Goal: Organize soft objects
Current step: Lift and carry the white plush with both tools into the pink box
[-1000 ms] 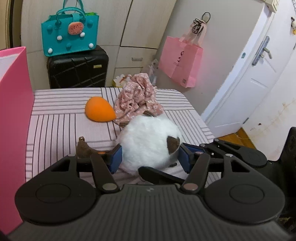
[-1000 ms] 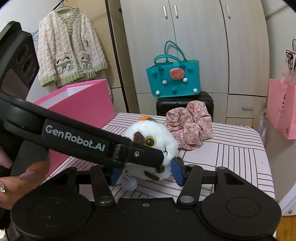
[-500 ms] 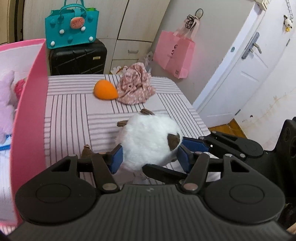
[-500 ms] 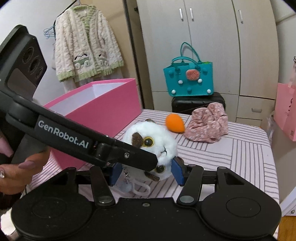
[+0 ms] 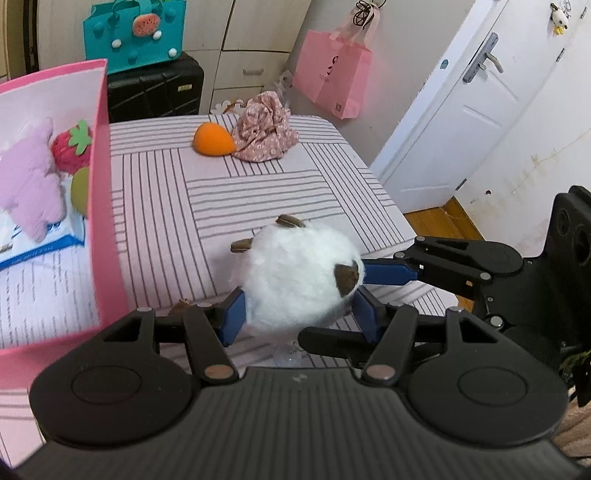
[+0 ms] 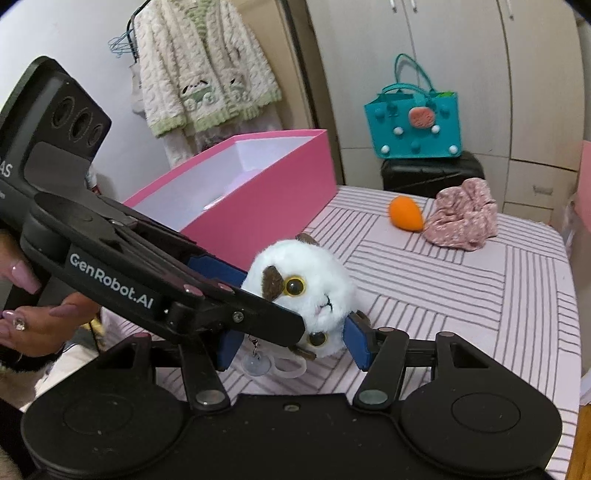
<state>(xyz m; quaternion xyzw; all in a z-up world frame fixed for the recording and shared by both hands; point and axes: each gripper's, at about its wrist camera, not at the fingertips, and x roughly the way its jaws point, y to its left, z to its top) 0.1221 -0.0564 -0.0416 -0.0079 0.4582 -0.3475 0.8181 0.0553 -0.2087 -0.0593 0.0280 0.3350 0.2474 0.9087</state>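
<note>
A white plush owl (image 5: 299, 280) with brown patches and yellow eyes (image 6: 314, 295) is held in the air above the striped table by both grippers. My left gripper (image 5: 297, 315) is shut on its sides. My right gripper (image 6: 290, 341) is shut on it from the other direction. The pink box (image 5: 107, 229) stands open at the left, with a pink plush (image 5: 31, 195) and a strawberry toy (image 5: 72, 147) inside. An orange foam egg (image 5: 212, 140) and a floral pink cloth (image 5: 266, 133) lie at the table's far end.
The striped tablecloth (image 5: 221, 206) covers the table. Behind it stand a black suitcase (image 5: 155, 92) with a teal bag (image 5: 135, 33) on top. A pink paper bag (image 5: 332, 74) hangs on the wall and a white door (image 5: 461, 103) is at the right. A knitted cardigan (image 6: 207, 66) hangs behind the box.
Both grippers have lifted the owl off the table and carried it up and toward the pink box. The box's inside has come into the left wrist view.
</note>
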